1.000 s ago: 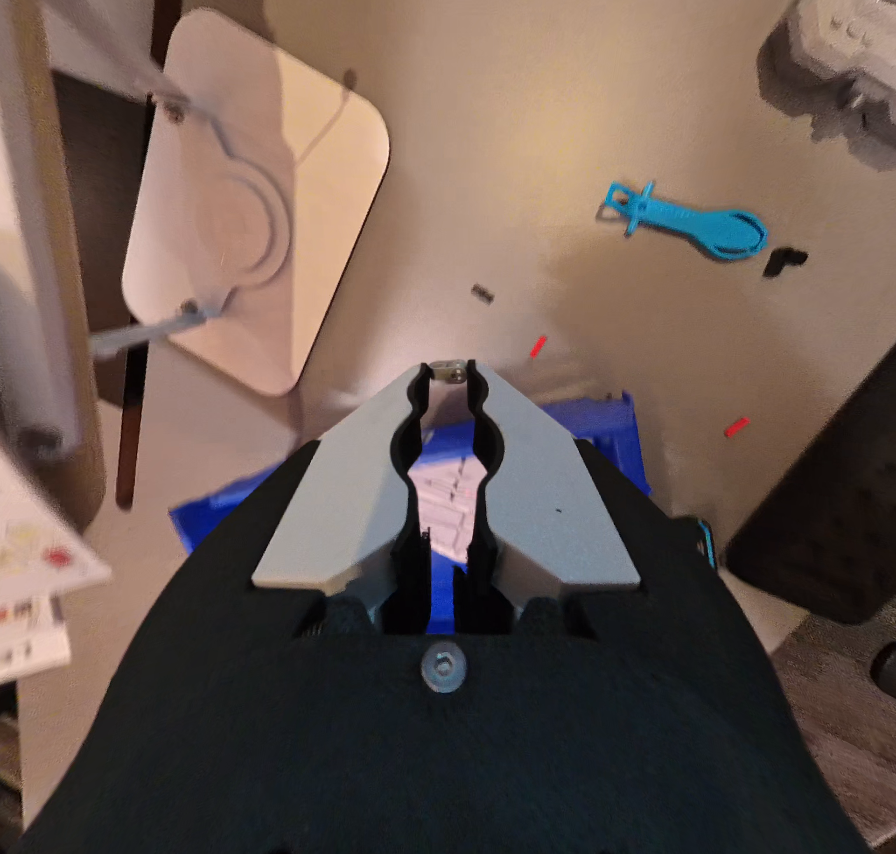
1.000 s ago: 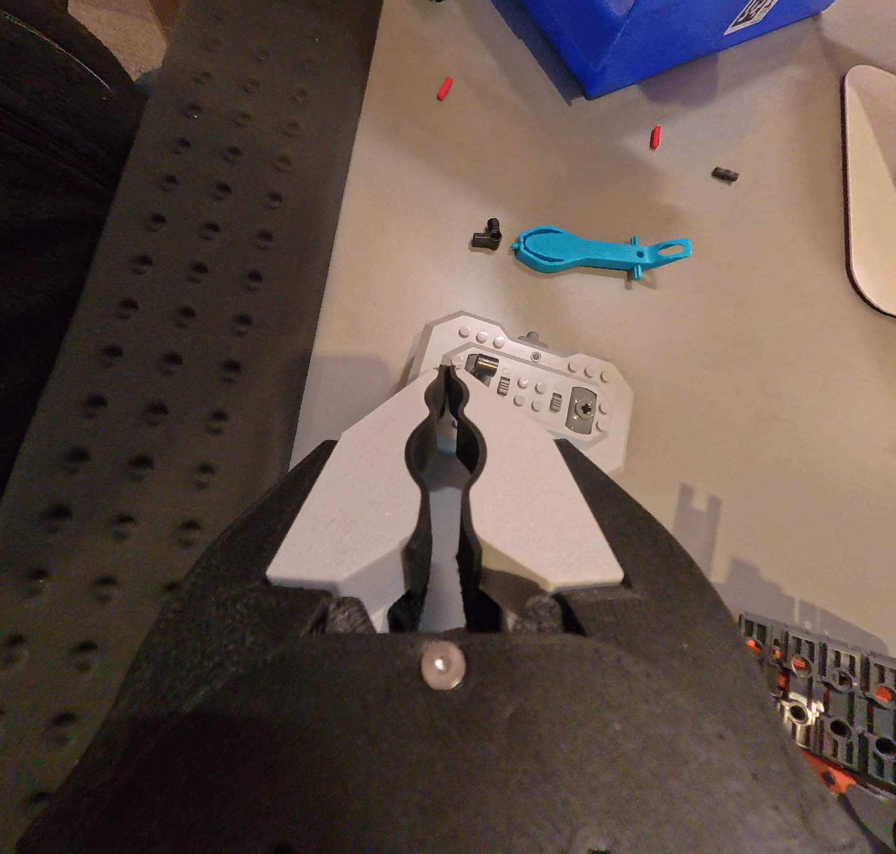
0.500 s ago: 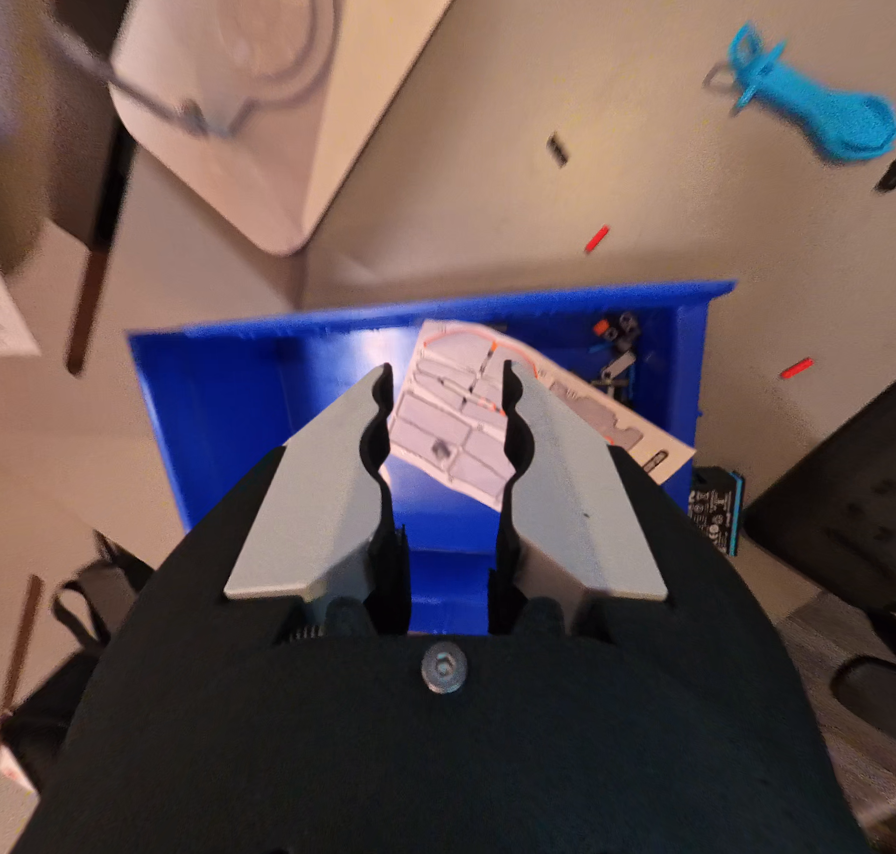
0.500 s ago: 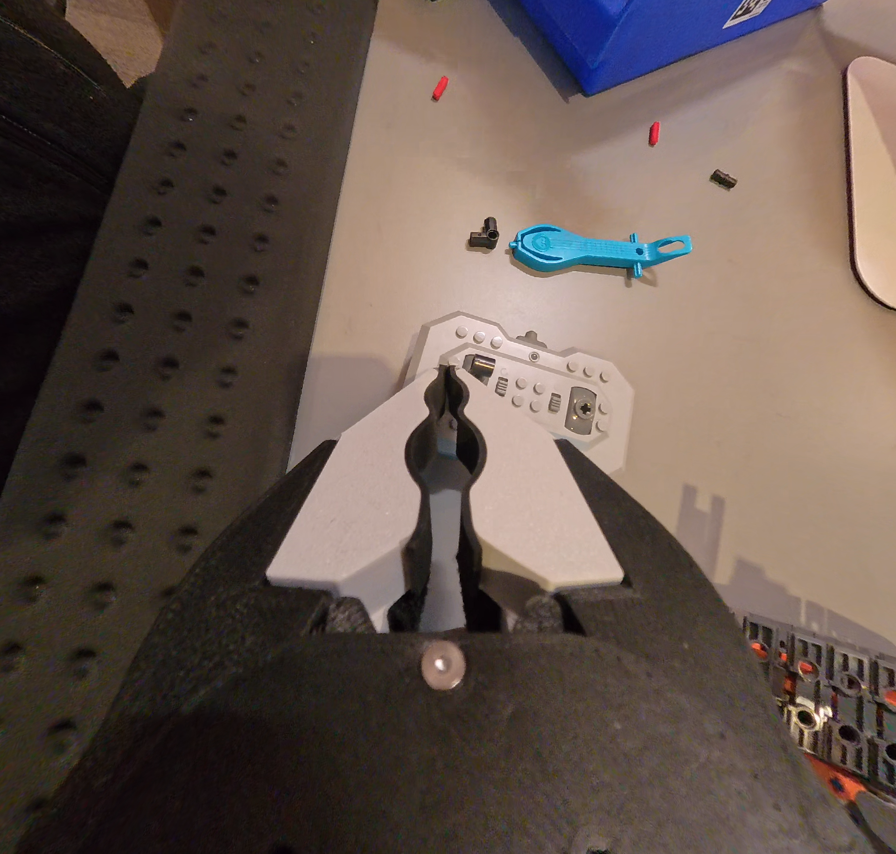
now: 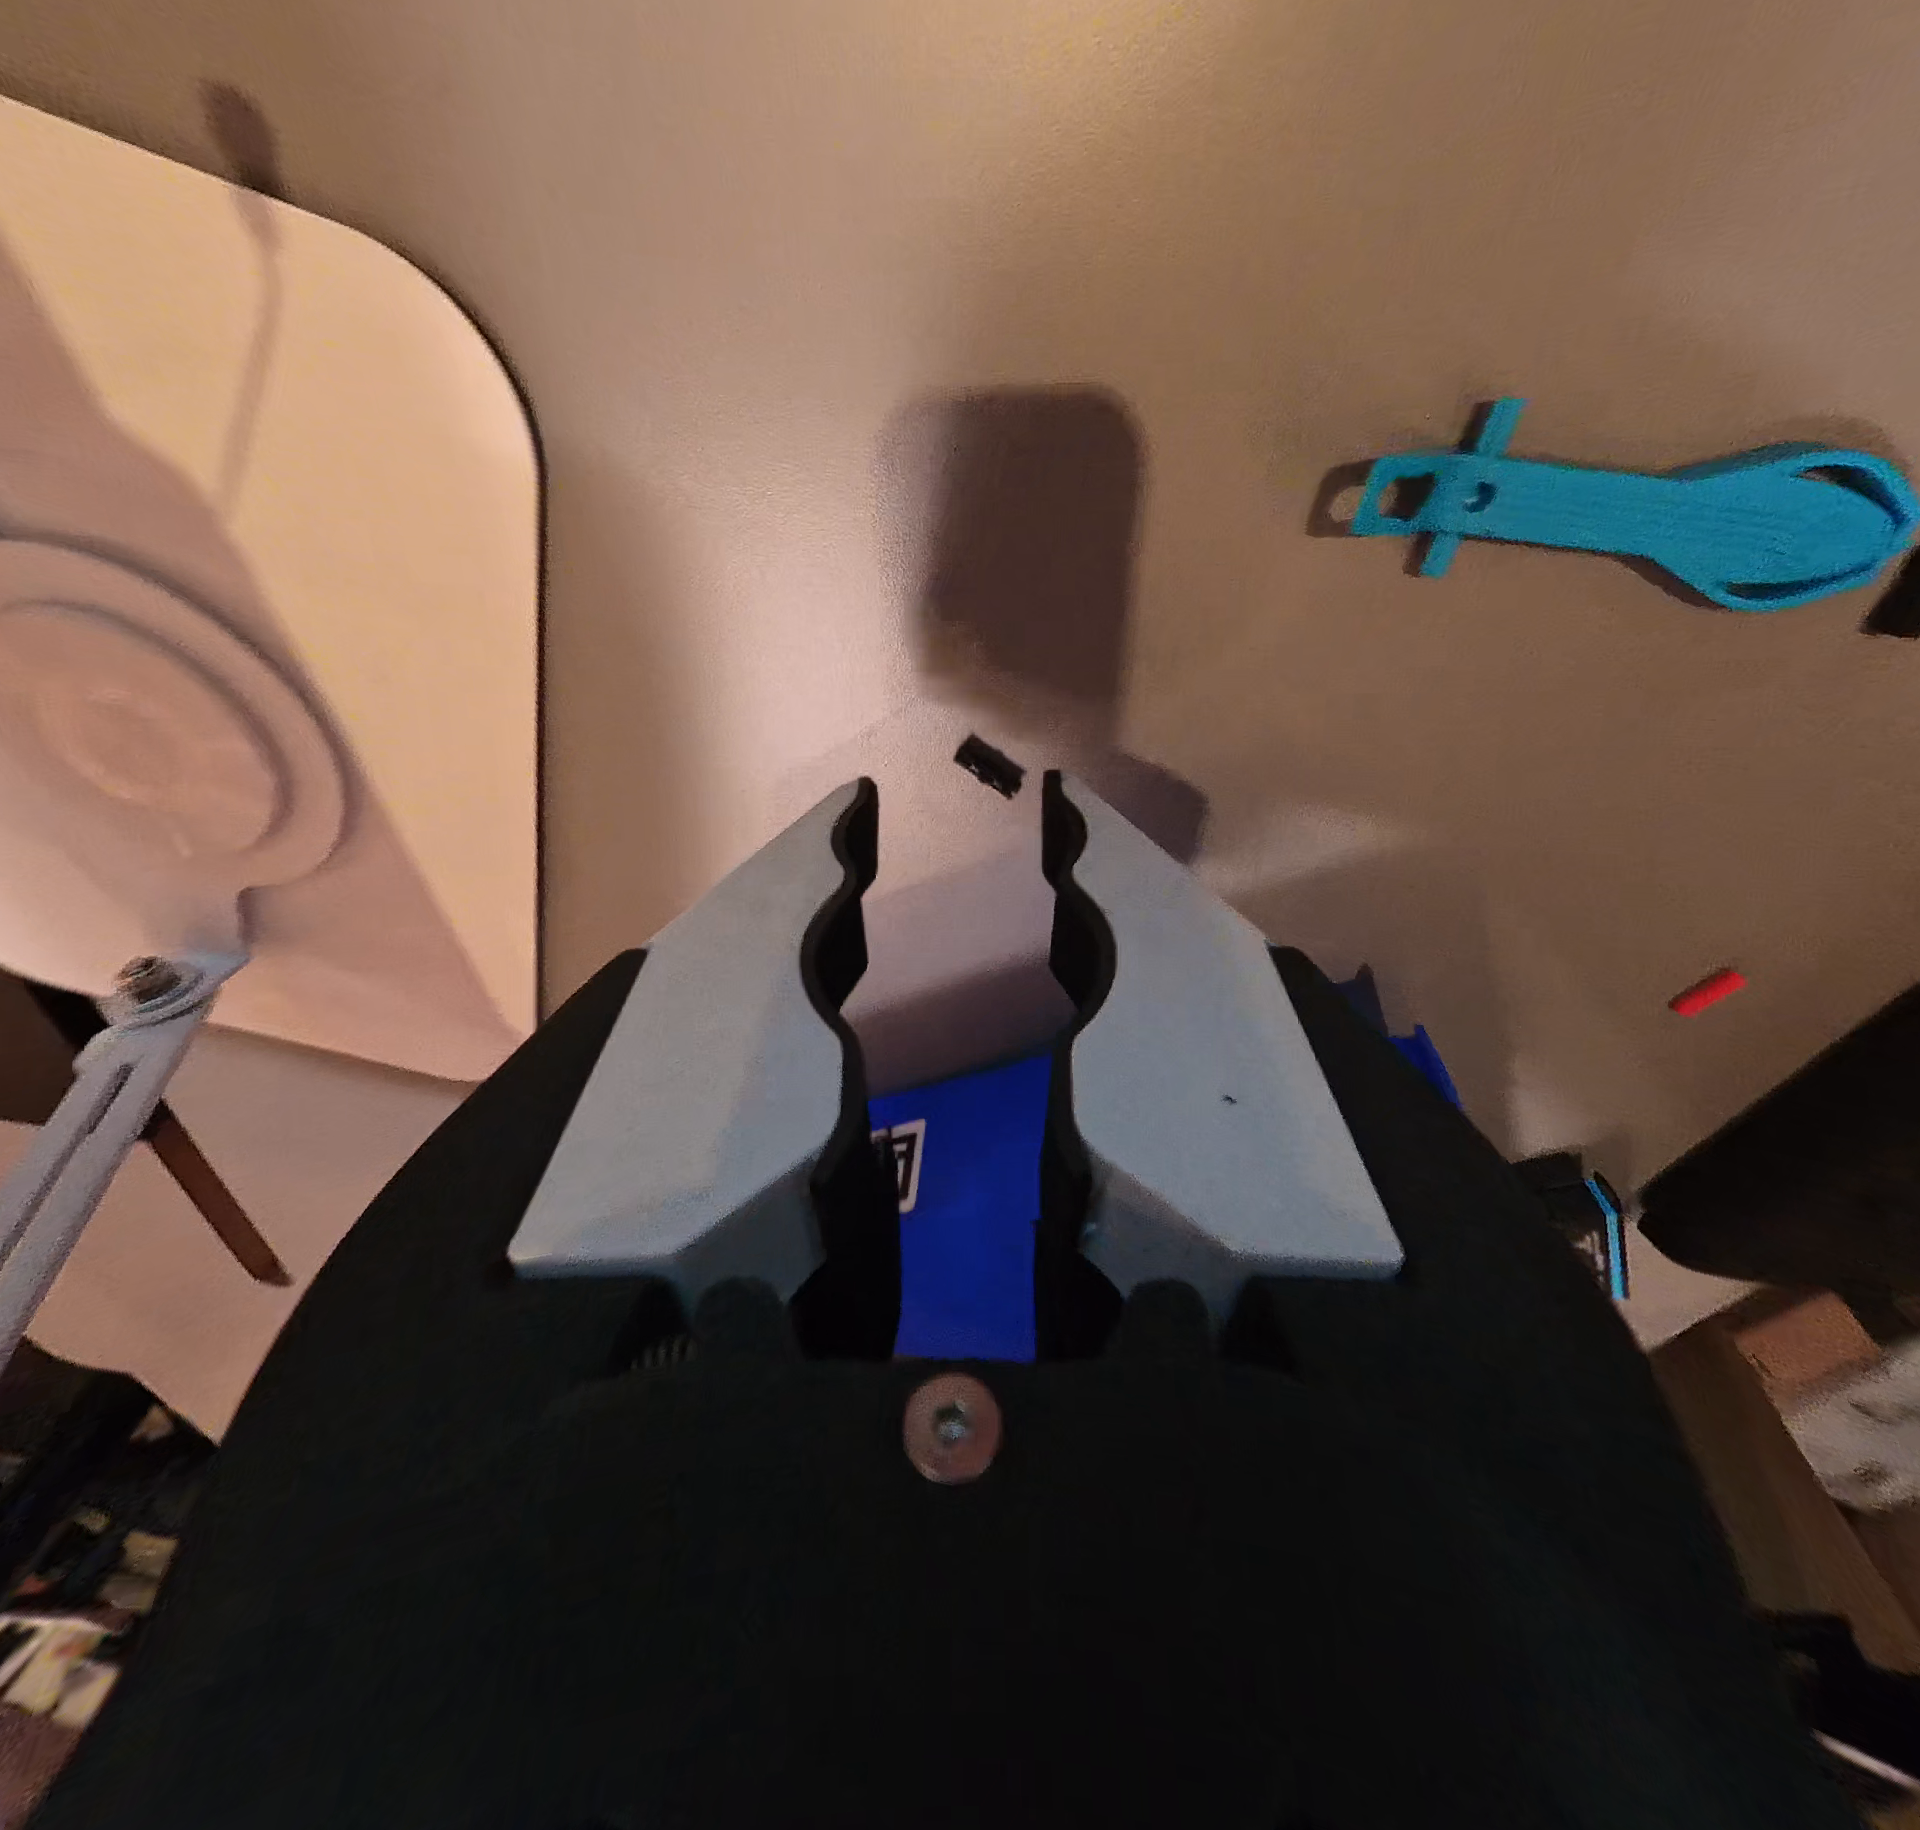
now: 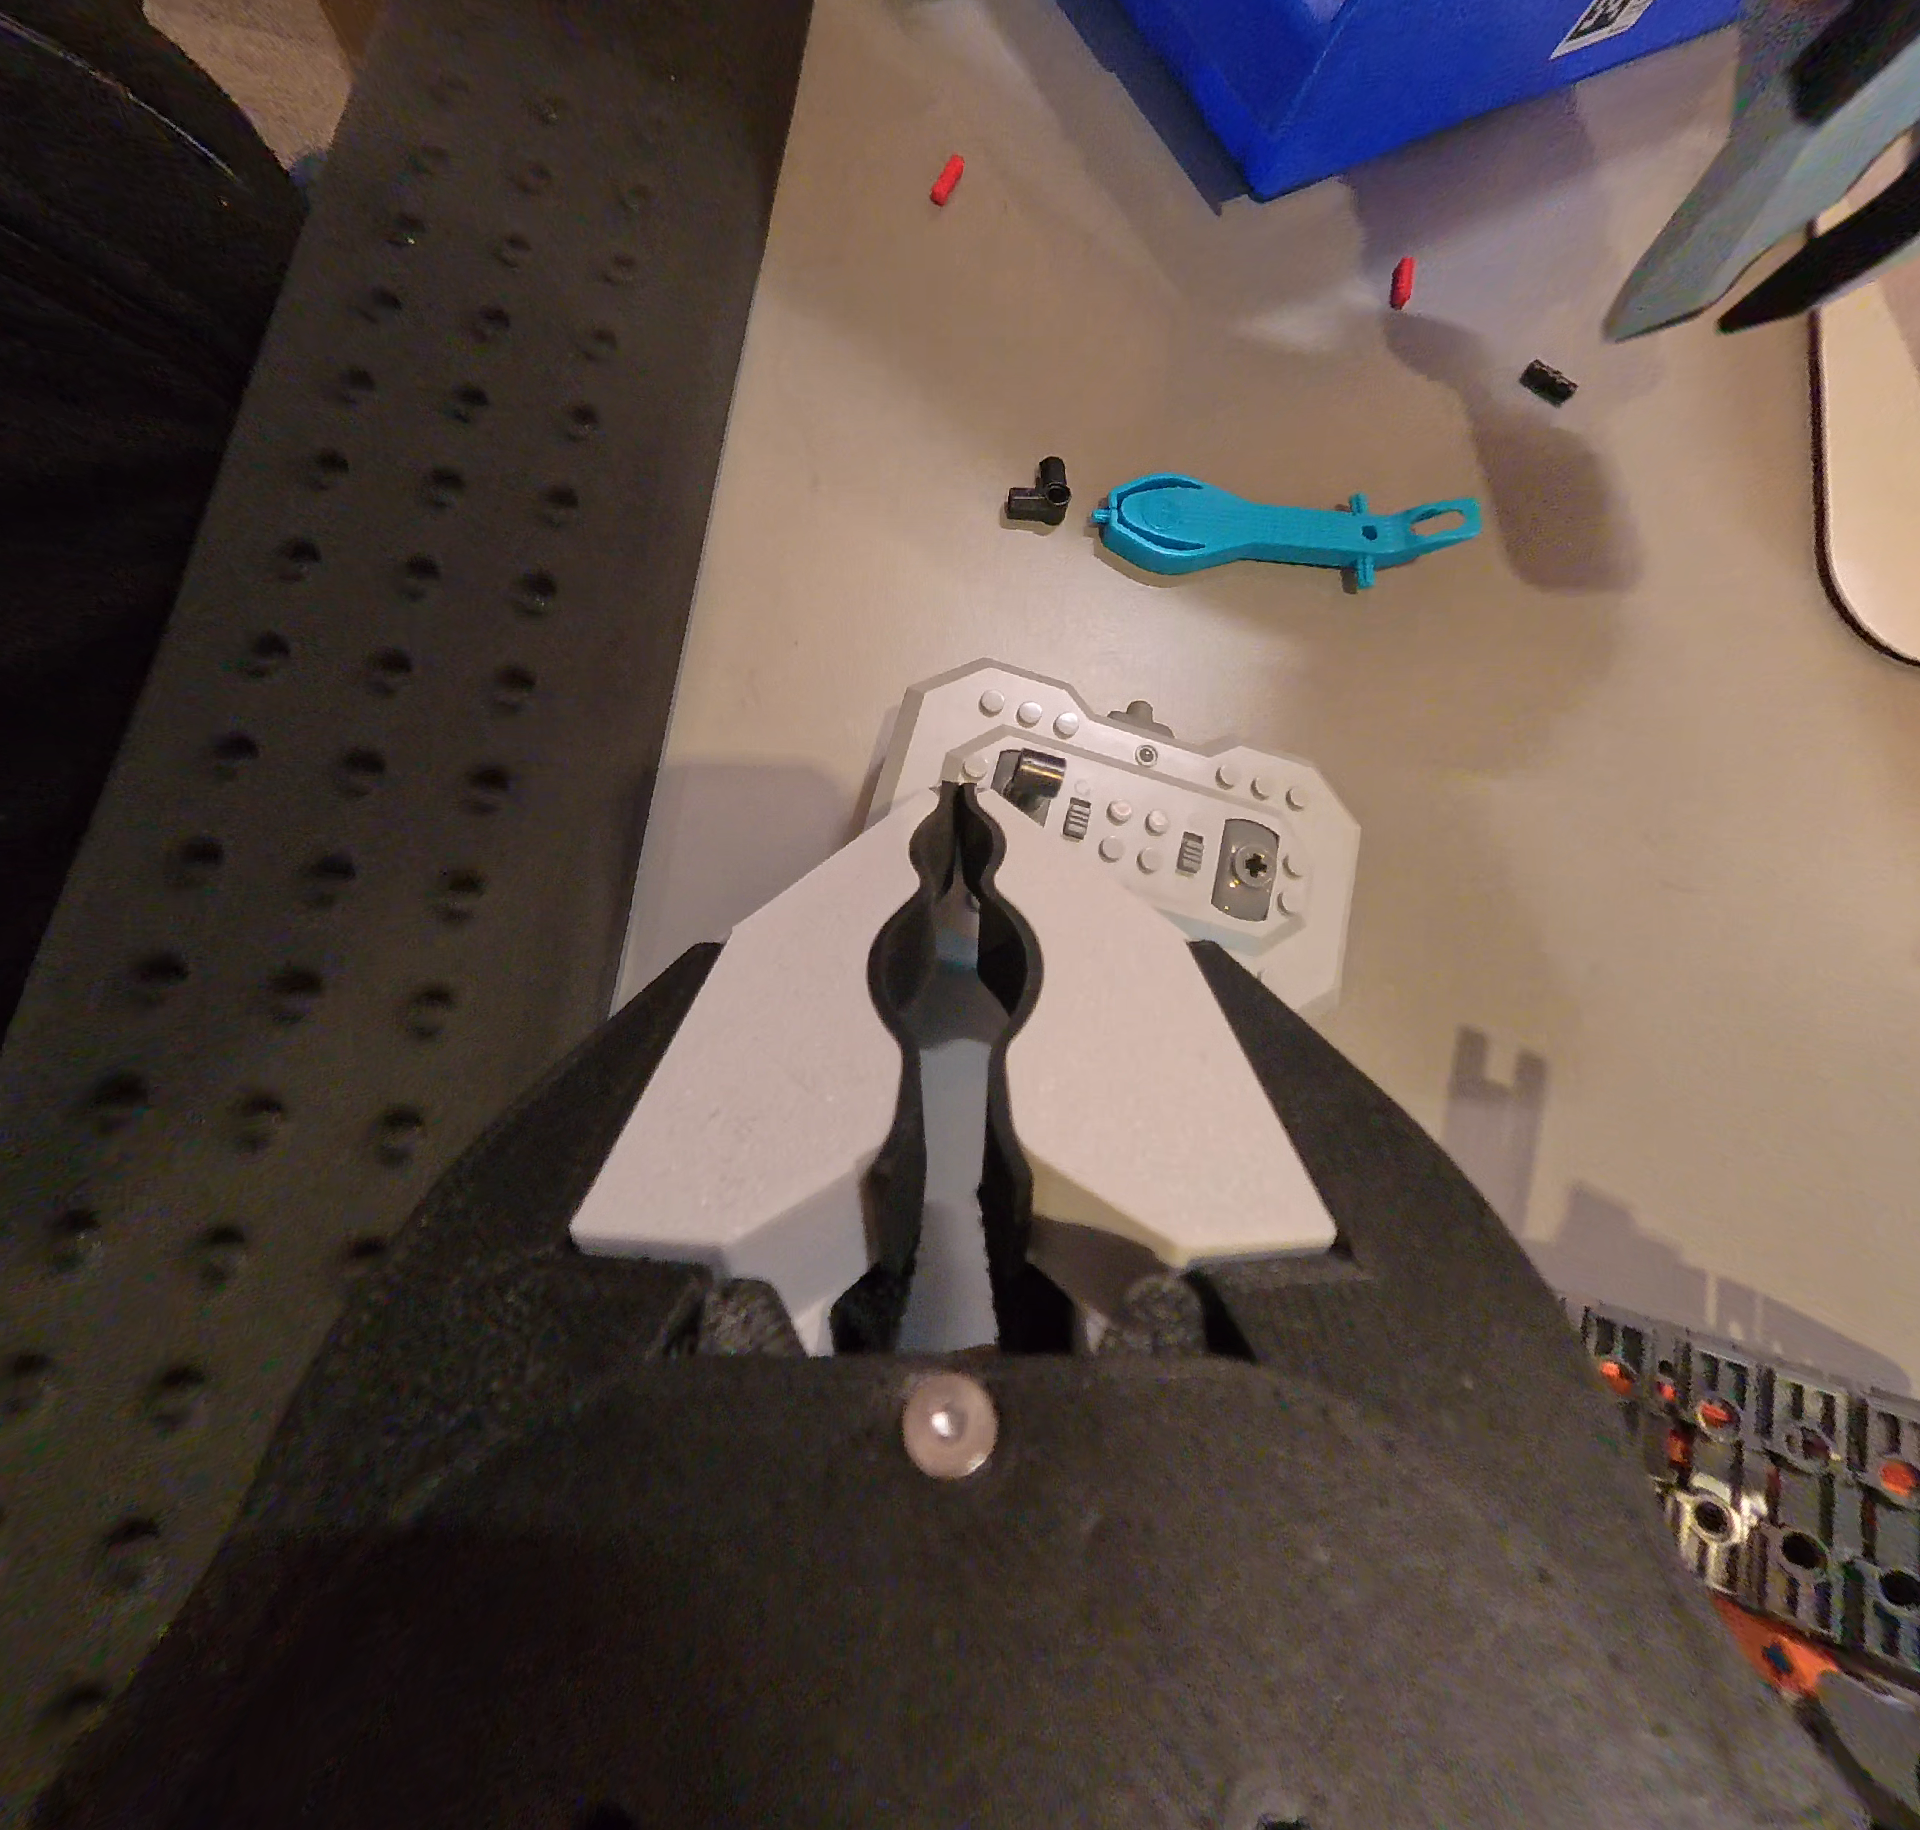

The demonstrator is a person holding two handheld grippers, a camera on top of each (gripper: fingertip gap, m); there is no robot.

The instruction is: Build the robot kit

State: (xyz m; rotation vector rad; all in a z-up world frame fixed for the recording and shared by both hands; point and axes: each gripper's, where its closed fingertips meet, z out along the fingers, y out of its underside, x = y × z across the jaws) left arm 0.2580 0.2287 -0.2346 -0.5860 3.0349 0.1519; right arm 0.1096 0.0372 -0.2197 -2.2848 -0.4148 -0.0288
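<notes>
While the right tongs (image 6: 958,793) stay clamped on the grey brick assembly (image 6: 1132,824), the left tongs (image 5: 958,793) hover apart above a small black pin (image 5: 989,764) on the desk (image 5: 1247,222).

I count two red pins (image 6: 947,179) (image 6: 1403,283), two black connectors (image 6: 1040,506) (image 6: 1547,383), one teal tool (image 6: 1278,531), one blue bin (image 6: 1351,35), one grey block (image 6: 1153,824).
</notes>
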